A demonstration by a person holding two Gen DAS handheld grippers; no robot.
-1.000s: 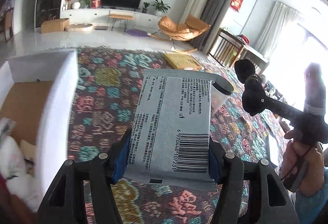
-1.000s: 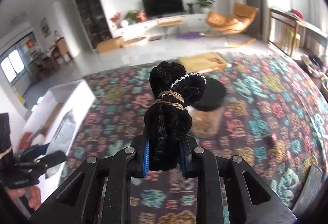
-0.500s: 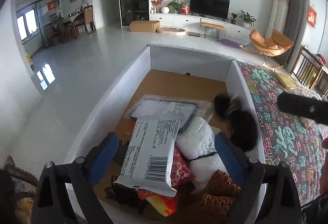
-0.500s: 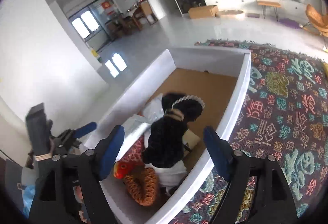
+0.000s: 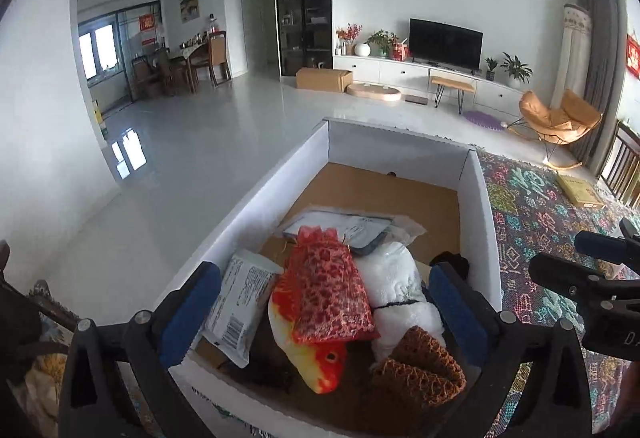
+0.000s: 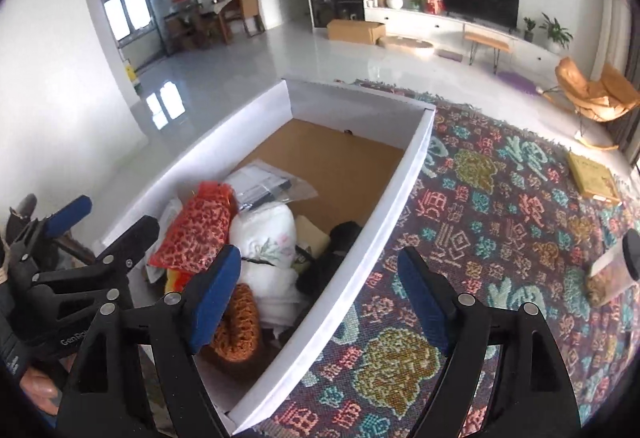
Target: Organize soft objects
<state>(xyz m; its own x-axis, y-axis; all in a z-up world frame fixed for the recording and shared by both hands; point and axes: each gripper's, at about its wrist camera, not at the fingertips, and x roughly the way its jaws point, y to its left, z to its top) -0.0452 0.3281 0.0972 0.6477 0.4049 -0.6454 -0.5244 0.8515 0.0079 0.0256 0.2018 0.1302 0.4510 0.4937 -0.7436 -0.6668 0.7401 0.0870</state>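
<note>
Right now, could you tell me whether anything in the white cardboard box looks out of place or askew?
Nothing looks damaged or spilled. The white cardboard box holds a loose heap: the grey printed packet leans tilted against the left wall, and the red mesh pouch lies across the orange plush fish.

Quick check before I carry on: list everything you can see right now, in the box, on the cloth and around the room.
Box: one, white walls, brown floor, at the cloth's edge.
Wipes pack: one, grey-white, against the box's left wall.
Red mesh pouch: one, lying on the fish toy.
Fish toy: one, orange-yellow, near end of box.
White towel roll: one, mid-box.
Brown knit piece: one, near corner.
Black plush: one, by the right wall.
Clear bagged item: one, behind the pile.
Patterned cloth: one, multicolour, under the box.
Yellow book: one, far on the cloth.
Left gripper: jaws opening, nothing gripped.
Right gripper: jaws open, empty.
</note>
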